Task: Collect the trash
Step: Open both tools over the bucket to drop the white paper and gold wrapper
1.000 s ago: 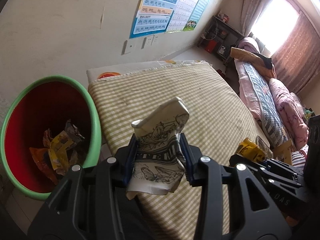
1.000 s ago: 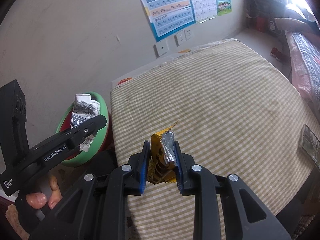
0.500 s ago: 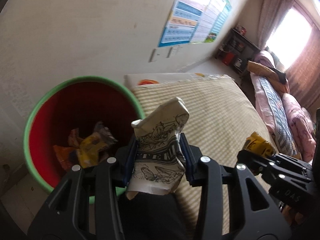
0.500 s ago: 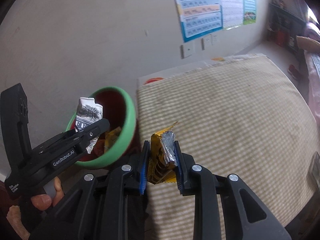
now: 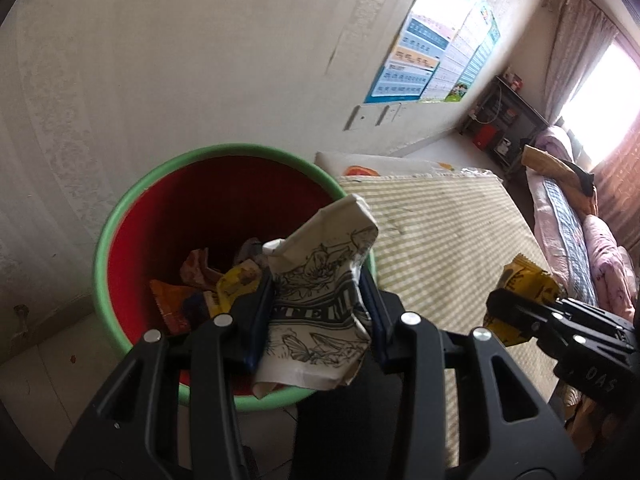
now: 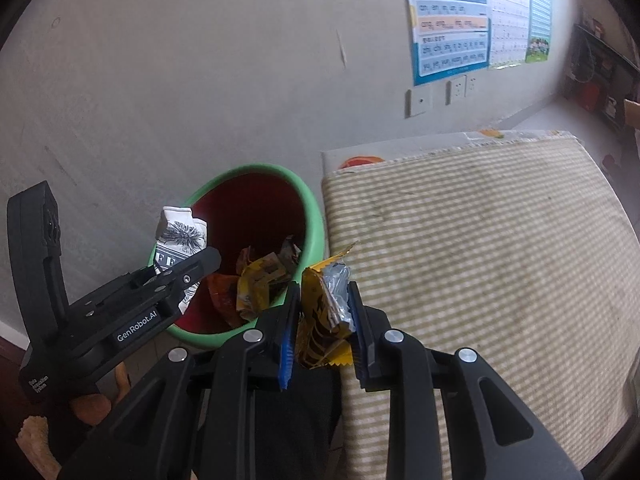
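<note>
My left claw (image 5: 318, 312) is clamped on a crumpled white carton with black drawings (image 5: 320, 300), holding it above the near rim of the red bin with the green lip (image 5: 120, 220); wrappers (image 5: 208, 284) lie in the bottom. My right claw (image 6: 322, 316) is squeezed on a yellow and silver snack wrapper (image 6: 324, 304), just beside the bin, over the edge of the table with its checked cloth (image 6: 480, 248). Posters (image 6: 452, 16) hang on the wall behind
</note>
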{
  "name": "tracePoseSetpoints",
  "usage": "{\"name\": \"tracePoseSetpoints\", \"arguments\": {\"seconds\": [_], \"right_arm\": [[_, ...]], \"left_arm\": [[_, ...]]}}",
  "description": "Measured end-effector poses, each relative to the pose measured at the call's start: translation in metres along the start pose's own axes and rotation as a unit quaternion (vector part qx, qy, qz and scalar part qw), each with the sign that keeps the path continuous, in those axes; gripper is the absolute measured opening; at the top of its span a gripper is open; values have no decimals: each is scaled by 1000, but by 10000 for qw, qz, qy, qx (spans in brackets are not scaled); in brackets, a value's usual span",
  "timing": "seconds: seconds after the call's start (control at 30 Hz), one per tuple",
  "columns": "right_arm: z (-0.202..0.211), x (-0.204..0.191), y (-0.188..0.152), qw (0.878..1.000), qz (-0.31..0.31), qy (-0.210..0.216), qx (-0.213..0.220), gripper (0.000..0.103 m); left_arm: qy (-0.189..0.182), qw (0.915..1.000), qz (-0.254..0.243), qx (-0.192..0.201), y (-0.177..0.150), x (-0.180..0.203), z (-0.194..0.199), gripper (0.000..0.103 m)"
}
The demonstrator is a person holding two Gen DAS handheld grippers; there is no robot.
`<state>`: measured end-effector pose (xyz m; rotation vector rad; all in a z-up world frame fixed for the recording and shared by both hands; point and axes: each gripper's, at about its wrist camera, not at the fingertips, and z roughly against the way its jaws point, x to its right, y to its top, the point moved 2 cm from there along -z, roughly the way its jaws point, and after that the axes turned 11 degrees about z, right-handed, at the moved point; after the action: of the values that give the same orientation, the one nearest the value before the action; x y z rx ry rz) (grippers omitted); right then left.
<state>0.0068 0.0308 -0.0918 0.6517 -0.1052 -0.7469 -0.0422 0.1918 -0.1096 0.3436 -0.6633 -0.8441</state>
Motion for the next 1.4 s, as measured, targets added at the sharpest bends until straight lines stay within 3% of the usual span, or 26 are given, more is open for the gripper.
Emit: {"name": "tracePoseSetpoints", "arguments": {"seconds": [0.43,1.07,1.1,1.17,1.23,1.33,1.4], "right_arm": [[-20,-27,32,9992,362,164,24,24],[-37,-51,63,9980,465,414,123,25],[-37,-52,64,9979,444,442,167,27],[-39,-51,67,9979,393,472,211,34],[-39,-49,69,9977,290,548,269,43],[-31,-46,69,9968,194,625,454,53],[-23,-38,66,9964,80,630,570,54]], "left_arm": [[396,9990,183,117,16,-40,-1,39],[558,9980,244,186,22,-47,-6,39],[596,9977,262,176,22,-49,-7,39],[622,9975,309,141,24,-51,-9,54],[639,9971,369,160,25,-54,-9,60],[659,9969,359,215,25,-53,-6,65],[610,9973,312,259,25,-50,-4,65]]}}
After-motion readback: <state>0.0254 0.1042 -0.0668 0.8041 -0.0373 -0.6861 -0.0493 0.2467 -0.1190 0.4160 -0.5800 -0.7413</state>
